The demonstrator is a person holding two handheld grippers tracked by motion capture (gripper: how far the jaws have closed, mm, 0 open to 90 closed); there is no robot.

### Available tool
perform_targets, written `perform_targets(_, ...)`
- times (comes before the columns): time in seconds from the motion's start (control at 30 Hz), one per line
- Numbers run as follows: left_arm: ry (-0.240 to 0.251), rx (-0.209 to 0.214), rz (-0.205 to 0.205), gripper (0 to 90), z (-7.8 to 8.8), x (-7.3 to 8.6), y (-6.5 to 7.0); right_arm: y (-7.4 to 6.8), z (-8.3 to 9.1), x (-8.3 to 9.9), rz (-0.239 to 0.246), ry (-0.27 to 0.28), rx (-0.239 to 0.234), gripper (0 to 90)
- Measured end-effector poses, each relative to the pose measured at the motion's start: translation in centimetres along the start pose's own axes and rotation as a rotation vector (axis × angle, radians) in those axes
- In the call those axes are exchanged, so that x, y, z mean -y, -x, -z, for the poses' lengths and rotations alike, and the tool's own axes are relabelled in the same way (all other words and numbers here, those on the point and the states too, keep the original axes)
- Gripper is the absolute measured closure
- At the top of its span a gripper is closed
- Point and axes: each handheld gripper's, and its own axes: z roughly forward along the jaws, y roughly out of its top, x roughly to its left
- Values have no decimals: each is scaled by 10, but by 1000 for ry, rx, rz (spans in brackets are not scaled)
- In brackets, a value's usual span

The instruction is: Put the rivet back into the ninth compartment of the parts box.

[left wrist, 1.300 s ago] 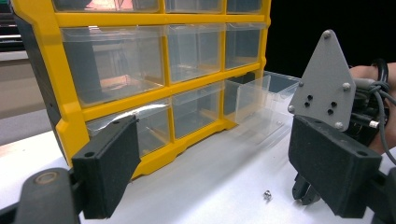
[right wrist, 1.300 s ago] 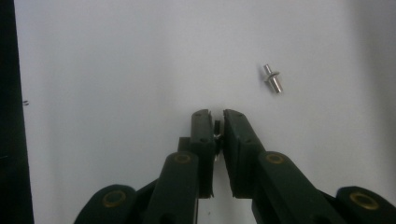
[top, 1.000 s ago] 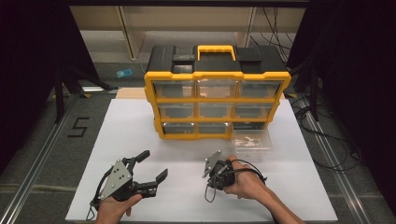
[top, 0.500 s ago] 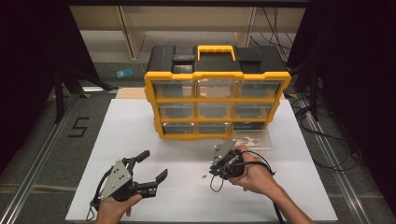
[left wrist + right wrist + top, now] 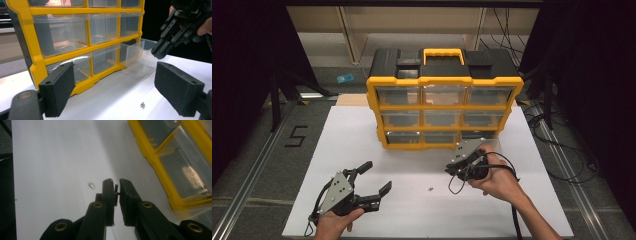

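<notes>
Left gripper (image 5: pixel 373 181) rests low at the near edge of the white table (image 5: pixel 342 150), jaws spread wide, nothing between them, unmoved since a second ago. Right gripper (image 5: pixel 116 185) has lifted off the table and travelled toward the organizer (image 5: pixel 444 97) in that second; jaws nearly together, pinching a small dark screw (image 5: pixel 116 190). Likely a carry toward the clear drawer (image 5: pixel 136 52) pulled out at the organizer's bottom right. A second screw (image 5: pixel 430 189) lies loose on the table between the grippers, probably next to collect. Table otherwise bare. Beyond: dark curtains, cables on the floor at right, a "5" marker (image 5: pixel 295 136) on the floor at left.
</notes>
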Motion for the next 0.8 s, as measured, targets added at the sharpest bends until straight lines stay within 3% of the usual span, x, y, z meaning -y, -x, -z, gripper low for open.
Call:
perform_targets(0.3,0,1,-6,165,0,0,0,14,20,7,-39,39,56,832)
perform_targets(0.8,0,2,-9,165,0,0,-1,26,31,15,-62,56,100,832)
